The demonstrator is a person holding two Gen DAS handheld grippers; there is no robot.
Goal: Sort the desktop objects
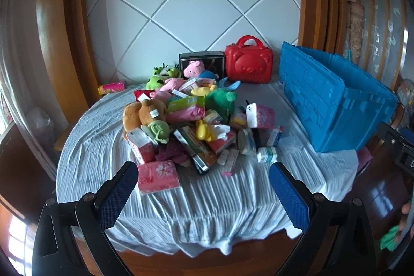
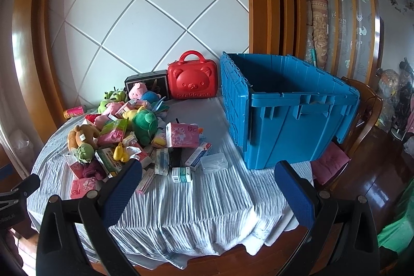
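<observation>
Two sets of tongs nearest the lens: left tongs [image 1: 203,192] and right tongs [image 2: 208,188], both gaping wide over the near edge of the bench [image 2: 207,201], gripping nothing. Beyond, lying unsorted in one mixed heap [image 1: 186,118] on the pale crumpled cloth: plush toys, pink tissue packs [image 1: 157,176], small cartons, with a white-and-green box [image 2: 182,174] and a clear plastic case [image 2: 214,163] straying at its right fringe. Standing just right of the heap, a blue crate [image 2: 289,120], lid flaps hanging open. Farther back, against the wall: a red bear-faced case [image 2: 192,83], shut, a dark box [image 2: 147,80] beside it, and a pink can [image 2: 74,111] lying apart at far left.

Sorting mostly or wholly remaining, judging by the heap's size. Crate floor staying hidden behind its near wall, so contents not being readable; likewise the insides of the red case and dark box. Labels on cartons too small and blurred for reading.
</observation>
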